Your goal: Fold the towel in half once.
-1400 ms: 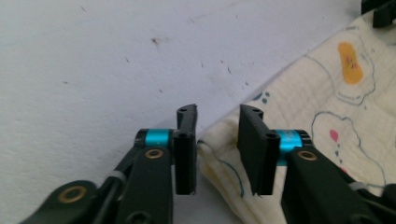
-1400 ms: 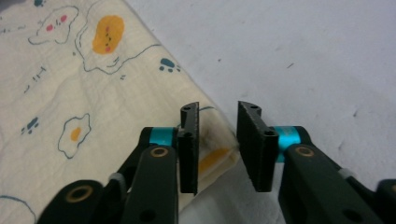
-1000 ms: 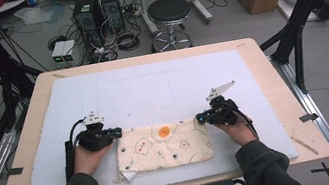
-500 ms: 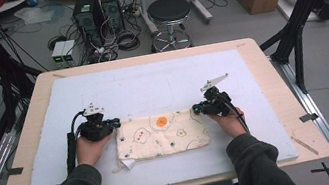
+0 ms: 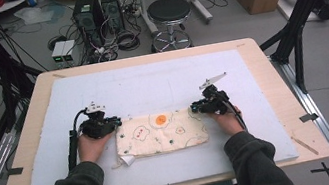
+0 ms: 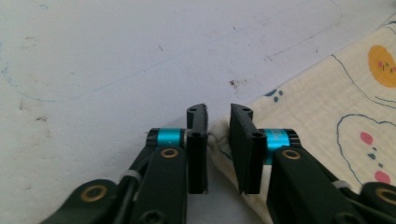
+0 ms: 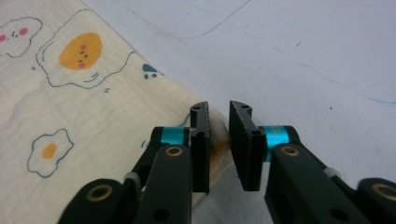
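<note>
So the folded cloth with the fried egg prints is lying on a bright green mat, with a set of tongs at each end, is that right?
Not quite: the mat is pale bluish white, not green, as the high view shows. The rest holds: the folded cloth with fried egg prints lies on it, with the left tongs at one end and the right tongs at the other.
</note>
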`<state>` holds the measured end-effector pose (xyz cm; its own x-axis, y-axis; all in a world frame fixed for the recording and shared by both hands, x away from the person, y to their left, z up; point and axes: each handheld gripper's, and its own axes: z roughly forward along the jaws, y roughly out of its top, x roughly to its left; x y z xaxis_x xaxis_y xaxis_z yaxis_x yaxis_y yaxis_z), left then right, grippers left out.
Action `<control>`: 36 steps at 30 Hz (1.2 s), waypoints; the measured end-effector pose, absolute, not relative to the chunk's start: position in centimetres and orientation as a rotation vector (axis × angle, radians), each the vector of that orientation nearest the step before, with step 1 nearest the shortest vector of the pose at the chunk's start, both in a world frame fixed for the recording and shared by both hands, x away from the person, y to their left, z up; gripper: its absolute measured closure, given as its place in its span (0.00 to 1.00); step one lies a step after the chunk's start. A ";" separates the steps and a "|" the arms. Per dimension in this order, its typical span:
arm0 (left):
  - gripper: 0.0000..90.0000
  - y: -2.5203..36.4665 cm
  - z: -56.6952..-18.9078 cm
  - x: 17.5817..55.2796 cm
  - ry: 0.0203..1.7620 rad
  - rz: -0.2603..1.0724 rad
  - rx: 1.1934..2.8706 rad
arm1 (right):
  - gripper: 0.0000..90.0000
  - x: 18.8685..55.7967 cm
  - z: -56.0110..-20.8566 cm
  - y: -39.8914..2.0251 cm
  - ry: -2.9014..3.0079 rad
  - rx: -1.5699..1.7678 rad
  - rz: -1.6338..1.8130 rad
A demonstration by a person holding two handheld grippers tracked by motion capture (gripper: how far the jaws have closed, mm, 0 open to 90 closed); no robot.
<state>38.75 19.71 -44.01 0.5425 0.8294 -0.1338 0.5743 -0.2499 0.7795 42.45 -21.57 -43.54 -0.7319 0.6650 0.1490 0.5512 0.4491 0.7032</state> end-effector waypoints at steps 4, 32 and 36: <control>0.74 20.0 -43.3 38.3 1.112 0.387 1.923 | 0.74 42.2 -42.9 -22.0 2.522 1.081 1.227; 0.56 22.1 -39.7 36.5 1.015 0.375 1.844 | 0.47 40.8 -39.4 -22.2 2.517 1.016 1.339; 0.55 22.2 -39.0 36.6 1.009 0.384 1.856 | 0.47 40.9 -38.5 -22.2 2.511 1.001 1.338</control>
<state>36.63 22.16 -38.99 0.6092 0.7776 -0.1556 0.4780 -0.2035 0.8545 40.86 -22.16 -38.51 -0.7726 0.6059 0.1897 0.4953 0.3884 0.7771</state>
